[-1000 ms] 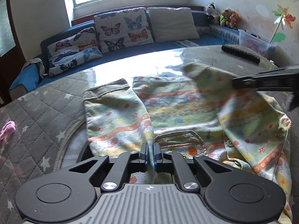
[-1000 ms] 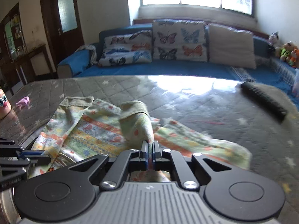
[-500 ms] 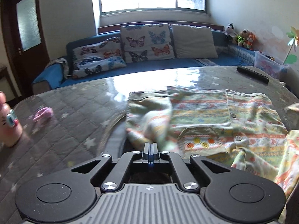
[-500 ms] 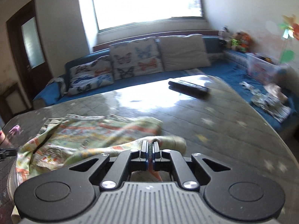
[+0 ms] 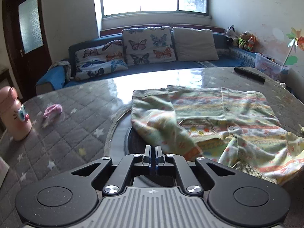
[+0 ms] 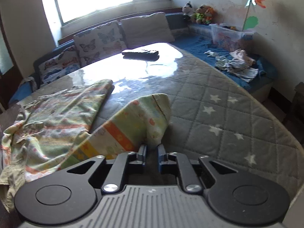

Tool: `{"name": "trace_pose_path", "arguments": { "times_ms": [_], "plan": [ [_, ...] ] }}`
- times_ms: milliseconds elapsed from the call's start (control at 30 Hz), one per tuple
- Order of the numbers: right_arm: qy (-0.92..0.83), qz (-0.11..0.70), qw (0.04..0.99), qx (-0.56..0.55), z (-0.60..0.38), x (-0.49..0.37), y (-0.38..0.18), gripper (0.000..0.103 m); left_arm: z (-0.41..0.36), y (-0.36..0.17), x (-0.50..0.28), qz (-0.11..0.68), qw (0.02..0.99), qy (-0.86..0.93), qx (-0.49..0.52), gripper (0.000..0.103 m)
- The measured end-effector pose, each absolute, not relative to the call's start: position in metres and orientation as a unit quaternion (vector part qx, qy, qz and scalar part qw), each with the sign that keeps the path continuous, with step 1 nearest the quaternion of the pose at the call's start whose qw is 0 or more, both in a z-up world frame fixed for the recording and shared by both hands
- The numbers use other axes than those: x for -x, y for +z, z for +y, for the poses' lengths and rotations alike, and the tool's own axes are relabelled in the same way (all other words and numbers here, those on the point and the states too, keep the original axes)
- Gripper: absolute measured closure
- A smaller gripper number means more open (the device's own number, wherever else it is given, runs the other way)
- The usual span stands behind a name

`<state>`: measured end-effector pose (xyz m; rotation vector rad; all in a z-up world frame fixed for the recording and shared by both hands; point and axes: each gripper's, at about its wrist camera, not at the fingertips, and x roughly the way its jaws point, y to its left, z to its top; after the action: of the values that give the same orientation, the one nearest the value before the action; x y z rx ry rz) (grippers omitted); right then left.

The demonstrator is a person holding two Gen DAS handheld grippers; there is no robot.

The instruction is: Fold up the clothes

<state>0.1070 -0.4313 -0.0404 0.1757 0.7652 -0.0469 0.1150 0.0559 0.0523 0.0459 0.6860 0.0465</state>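
Observation:
A pale green child's shirt (image 5: 218, 114) with orange and yellow printed bands lies spread on the grey quilted table (image 5: 76, 133). In the left wrist view its left sleeve (image 5: 165, 129) runs toward me and ends just right of my left gripper (image 5: 152, 150), which is shut and empty. In the right wrist view the shirt body (image 6: 57, 114) lies left and the other sleeve (image 6: 140, 117) lies right in front of my right gripper (image 6: 152, 150). Its jaws stand slightly apart with nothing between them.
A black remote (image 6: 140, 53) lies at the table's far side, also in the left view (image 5: 248, 72). A pink bottle (image 5: 15, 114) and a small pink cloth (image 5: 52, 110) sit at left. A blue sofa (image 5: 152, 64) with cushions stands behind; loose clothes (image 6: 237, 64) lie on it.
Both grippers have let go of the sleeves and pulled back. The sleeves now lie spread outward on the table. The right jaws have parted slightly.

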Motion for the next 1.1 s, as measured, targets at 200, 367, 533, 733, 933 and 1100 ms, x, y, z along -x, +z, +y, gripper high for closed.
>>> {"name": "trace_pose_path", "arguments": {
  "times_ms": [200, 367, 533, 733, 933, 1100],
  "plan": [
    [-0.066, 0.326, 0.94, -0.074, -0.438, -0.098, -0.018, 0.077, 0.033, 0.052, -0.144, 0.329, 0.943, 0.012, -0.052, 0.05],
    [-0.041, 0.303, 0.951, -0.053, -0.422, -0.118, -0.002, 0.05, 0.021, 0.042, -0.173, 0.34, 0.938, 0.014, -0.065, 0.043],
    [-0.04, 0.329, 0.943, -0.037, -0.41, -0.152, -0.02, 0.049, 0.013, 0.03, -0.187, 0.349, 0.933, 0.024, -0.086, 0.04],
    [-0.081, 0.365, 0.927, -0.032, -0.428, -0.138, -0.041, 0.044, 0.017, 0.018, -0.191, 0.369, 0.925, 0.019, -0.089, 0.077],
    [-0.14, 0.395, 0.906, -0.059, -0.459, -0.091, -0.056, 0.041, 0.02, 0.013, -0.181, 0.372, 0.923, 0.023, -0.095, 0.095],
    [-0.146, 0.38, 0.91, -0.077, -0.47, -0.076, -0.054, 0.041, 0.026, 0.014, -0.17, 0.371, 0.924, 0.027, -0.091, 0.097]
  ]
}}
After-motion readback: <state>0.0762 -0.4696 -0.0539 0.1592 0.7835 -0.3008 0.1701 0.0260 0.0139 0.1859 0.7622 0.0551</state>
